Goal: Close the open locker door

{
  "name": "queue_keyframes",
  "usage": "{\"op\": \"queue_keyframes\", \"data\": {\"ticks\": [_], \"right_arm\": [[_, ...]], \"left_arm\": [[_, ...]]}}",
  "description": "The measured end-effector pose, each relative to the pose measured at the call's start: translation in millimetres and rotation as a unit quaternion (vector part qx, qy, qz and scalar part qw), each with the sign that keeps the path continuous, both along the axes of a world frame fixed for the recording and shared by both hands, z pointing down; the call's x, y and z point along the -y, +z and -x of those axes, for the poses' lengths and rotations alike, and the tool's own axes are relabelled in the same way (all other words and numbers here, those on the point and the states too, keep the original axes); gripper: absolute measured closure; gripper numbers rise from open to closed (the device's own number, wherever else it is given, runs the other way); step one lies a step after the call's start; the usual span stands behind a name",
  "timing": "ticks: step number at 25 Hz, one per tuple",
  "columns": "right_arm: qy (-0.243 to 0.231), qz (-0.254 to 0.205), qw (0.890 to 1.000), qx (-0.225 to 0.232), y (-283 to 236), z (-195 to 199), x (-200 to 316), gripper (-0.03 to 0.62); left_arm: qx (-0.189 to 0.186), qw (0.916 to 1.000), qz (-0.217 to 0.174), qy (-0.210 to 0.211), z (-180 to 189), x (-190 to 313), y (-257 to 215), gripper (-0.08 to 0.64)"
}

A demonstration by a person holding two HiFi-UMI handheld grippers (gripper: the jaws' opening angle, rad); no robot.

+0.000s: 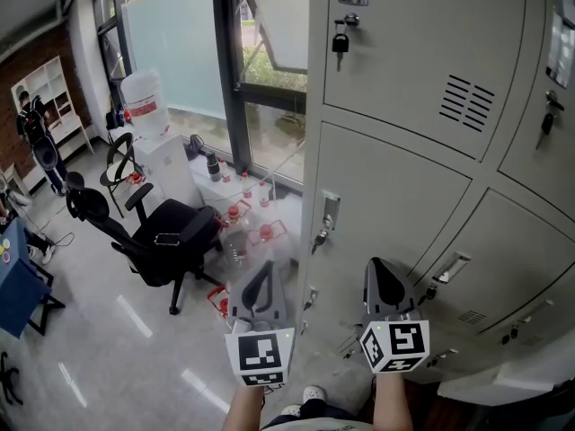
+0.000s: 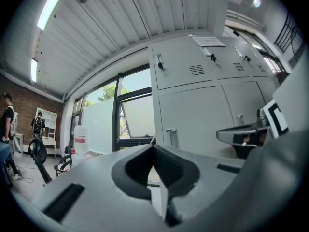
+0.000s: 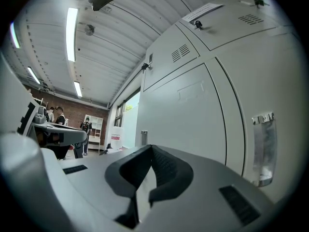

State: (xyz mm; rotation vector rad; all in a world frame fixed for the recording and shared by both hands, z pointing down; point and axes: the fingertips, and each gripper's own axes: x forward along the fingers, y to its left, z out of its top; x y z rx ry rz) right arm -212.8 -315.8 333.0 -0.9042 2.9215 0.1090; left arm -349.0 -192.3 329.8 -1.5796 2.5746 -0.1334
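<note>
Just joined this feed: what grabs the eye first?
The wall of grey lockers fills the right of the head view. The left tool and right tool sit low in front of it, jaws shut and empty. A black office chair stands at left near the window.

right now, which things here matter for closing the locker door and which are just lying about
For the job: lockers, left gripper, right gripper, both shut and empty.
Lying about: office chair, water jug, red-capped bottles, white shelf.
</note>
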Motion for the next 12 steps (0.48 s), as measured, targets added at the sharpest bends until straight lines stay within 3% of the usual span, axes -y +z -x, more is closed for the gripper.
{"op": "queue_keyframes", "data": {"ticks": [12], "right_arm": [[0.005,0.001,1.000,0.002,-1.8,-8.5,6.0,0.574]], "left_arm": [[0.001,1.0000,-0.001,0.001,-3.7,2.6,-1.6,0.560]]}}
